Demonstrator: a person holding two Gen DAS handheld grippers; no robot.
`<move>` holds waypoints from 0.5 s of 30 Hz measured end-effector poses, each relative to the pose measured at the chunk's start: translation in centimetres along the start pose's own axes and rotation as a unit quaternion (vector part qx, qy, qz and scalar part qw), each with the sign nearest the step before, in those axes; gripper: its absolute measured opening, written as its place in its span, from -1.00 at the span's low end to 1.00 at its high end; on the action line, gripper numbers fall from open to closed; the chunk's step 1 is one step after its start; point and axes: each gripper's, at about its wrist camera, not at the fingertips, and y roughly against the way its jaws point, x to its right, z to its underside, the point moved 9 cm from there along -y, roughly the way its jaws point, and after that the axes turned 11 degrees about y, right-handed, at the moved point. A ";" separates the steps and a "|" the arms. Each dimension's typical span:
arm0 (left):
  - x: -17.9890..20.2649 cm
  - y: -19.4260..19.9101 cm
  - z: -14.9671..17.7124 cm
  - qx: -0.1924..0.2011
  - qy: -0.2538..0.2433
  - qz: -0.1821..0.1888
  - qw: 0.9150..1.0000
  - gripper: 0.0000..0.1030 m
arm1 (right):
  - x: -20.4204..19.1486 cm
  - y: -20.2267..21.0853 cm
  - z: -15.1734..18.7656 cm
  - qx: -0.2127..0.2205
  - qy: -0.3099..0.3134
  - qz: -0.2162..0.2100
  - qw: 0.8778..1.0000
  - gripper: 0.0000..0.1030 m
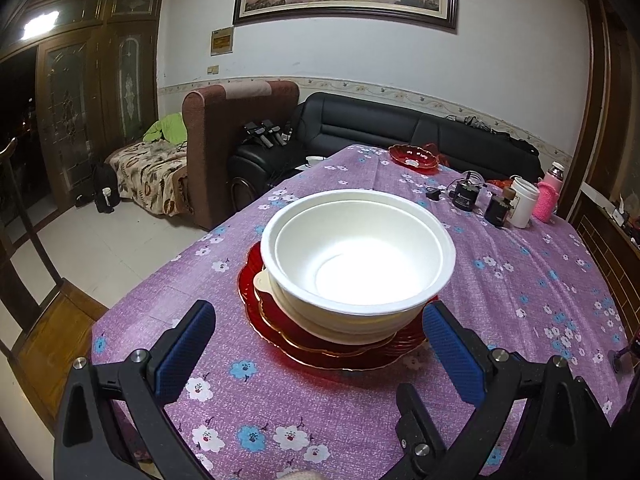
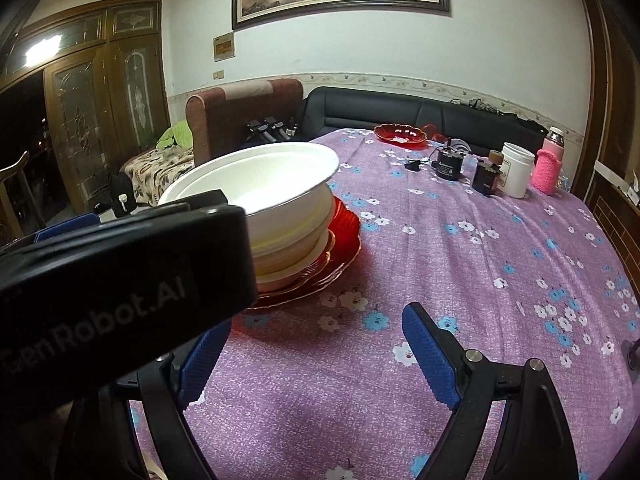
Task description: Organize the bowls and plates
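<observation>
With both jaws spread and empty, the left gripper (image 1: 318,344) frames the white bowls (image 1: 356,256) nested on red plates (image 1: 340,354) mid-table; the right gripper (image 2: 316,354) hangs beside over cloth. Risk: the top bowl looks tilted, possibly unseated, so a nudge could slide it off or rock the stack.
</observation>
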 end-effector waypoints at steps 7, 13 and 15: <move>-0.4 0.0 0.0 0.000 0.002 -0.002 1.000 1.00 | -0.3 -0.3 0.1 -0.005 0.001 -0.003 1.000 0.76; -0.7 -0.3 0.0 -0.002 0.002 -0.007 1.000 1.00 | -0.5 -0.5 0.2 -0.008 0.004 -0.004 1.000 0.76; -0.8 -0.3 0.1 -0.003 0.002 -0.010 1.000 1.00 | -0.6 -0.6 0.2 -0.008 0.004 -0.006 1.000 0.76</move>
